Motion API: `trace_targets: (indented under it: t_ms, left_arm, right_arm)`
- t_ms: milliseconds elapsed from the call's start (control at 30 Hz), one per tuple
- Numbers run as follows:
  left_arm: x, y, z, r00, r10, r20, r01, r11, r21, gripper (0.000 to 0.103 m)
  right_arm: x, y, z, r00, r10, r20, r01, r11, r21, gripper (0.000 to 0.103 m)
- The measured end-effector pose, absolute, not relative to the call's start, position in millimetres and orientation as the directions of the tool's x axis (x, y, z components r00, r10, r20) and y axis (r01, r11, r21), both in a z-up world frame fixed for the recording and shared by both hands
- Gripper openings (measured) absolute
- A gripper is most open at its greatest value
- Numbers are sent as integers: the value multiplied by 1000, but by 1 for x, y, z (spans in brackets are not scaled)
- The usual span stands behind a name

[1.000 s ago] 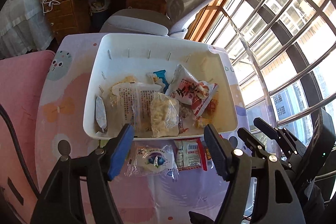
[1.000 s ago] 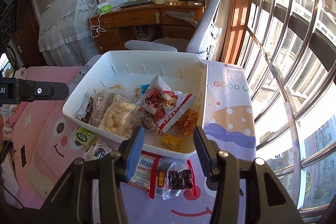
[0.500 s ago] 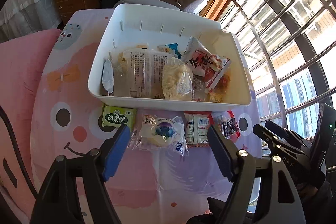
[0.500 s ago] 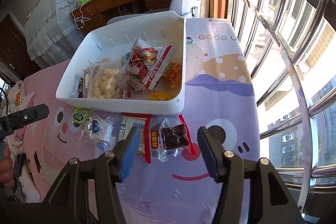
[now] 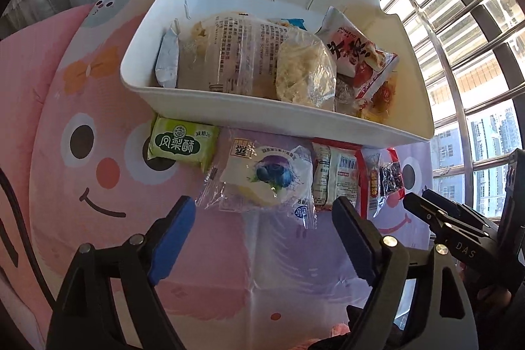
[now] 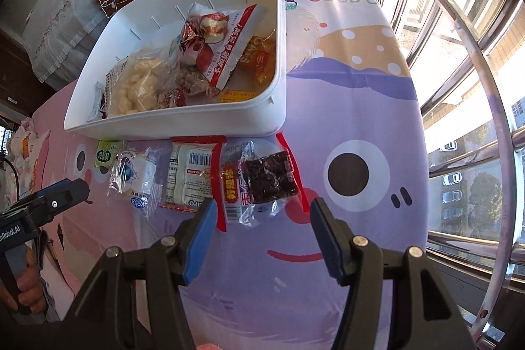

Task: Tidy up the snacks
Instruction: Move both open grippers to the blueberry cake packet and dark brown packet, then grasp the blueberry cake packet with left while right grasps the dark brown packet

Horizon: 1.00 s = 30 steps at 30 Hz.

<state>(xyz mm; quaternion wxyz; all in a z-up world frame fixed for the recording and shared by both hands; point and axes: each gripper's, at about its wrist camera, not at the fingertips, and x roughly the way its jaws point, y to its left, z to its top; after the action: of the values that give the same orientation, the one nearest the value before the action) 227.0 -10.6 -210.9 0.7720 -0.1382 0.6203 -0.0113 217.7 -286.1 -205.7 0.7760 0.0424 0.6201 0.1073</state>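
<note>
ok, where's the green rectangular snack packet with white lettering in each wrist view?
Left wrist: green rectangular snack packet lies left of centre on the cartoon cloth, against the near wall of the white plastic bin, leftmost in the loose row.
Right wrist: the same packet is small at far left, below the bin's near left corner.
Shared landmark: the white bin.

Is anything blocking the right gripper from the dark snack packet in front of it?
Nothing visible. The right gripper, jaws open, has only bare tablecloth before the dark snack packet, which overlaps the white packet.
</note>
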Motion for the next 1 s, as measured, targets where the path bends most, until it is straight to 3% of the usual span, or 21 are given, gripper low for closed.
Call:
trace_targets:
  t_ms: [1000]
  left_arm:
    - [269, -42, -275, 114, -119, -986, -207, 968, -141, 86]
  right_arm:
    - [258, -278, -258, 105, 169, -980, -113, 981, 157, 59]
